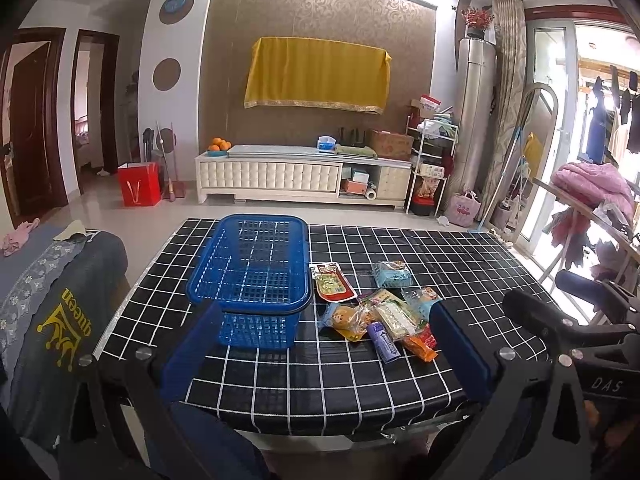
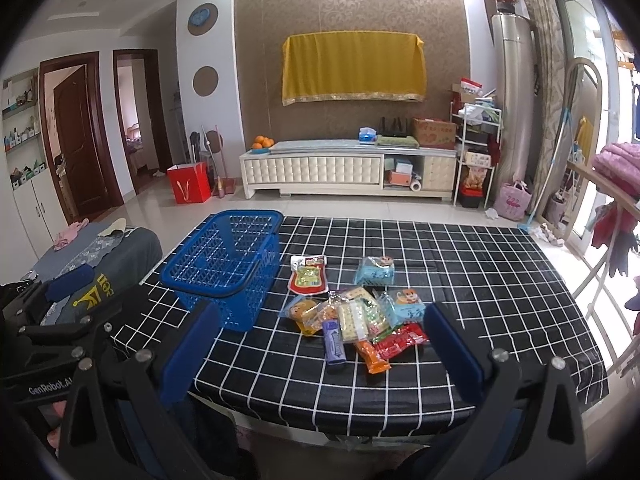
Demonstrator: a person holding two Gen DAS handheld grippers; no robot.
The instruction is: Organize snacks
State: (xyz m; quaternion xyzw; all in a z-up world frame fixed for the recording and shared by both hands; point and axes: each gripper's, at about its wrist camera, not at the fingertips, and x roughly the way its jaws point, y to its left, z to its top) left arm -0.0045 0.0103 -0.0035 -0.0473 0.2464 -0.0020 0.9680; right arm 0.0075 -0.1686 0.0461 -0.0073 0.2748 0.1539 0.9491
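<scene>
- A loose pile of snack packets [image 2: 356, 316] lies at the centre of the frame on a table [image 2: 500, 280] covered in black cloth with a white grid; print on the wrappers is too small to read in either view.
- The pile mixes colours: a purple bar [image 2: 334, 341], an orange packet [image 2: 372, 356], a red packet [image 2: 400, 342], a cream cracker pack [image 2: 354, 320], and a clear bag with a brown cartoon bear [image 2: 302, 312].
- Two packets sit apart, just above the pile: a red-and-white pouch [image 2: 307, 276] and a pale blue pack [image 2: 376, 271].
- An empty blue mesh basket [image 2: 228, 264] stands upright to the left of the snacks, near the red-and-white pouch.
- The right gripper [image 2: 324, 354] hovers near the table's near edge, blue pads wide apart, nothing between them.
- The left gripper [image 1: 326, 354] is likewise spread wide and empty, its frame filled by basket [image 1: 252, 268] and snacks [image 1: 384, 312].
- Only the right wrist view shows "GenRobot.AI" lettering on the other tool's black body [image 2: 52, 390] at lower left.
- Only the left wrist view shows "DAS" on the black tool [image 1: 606, 384] at lower right, and the word "queen" with a yellow crown on a dark garment [image 1: 68, 332] at left.
- Behind, a yellow cloth [image 2: 354, 70] hangs above a white cabinet [image 2: 348, 176].
</scene>
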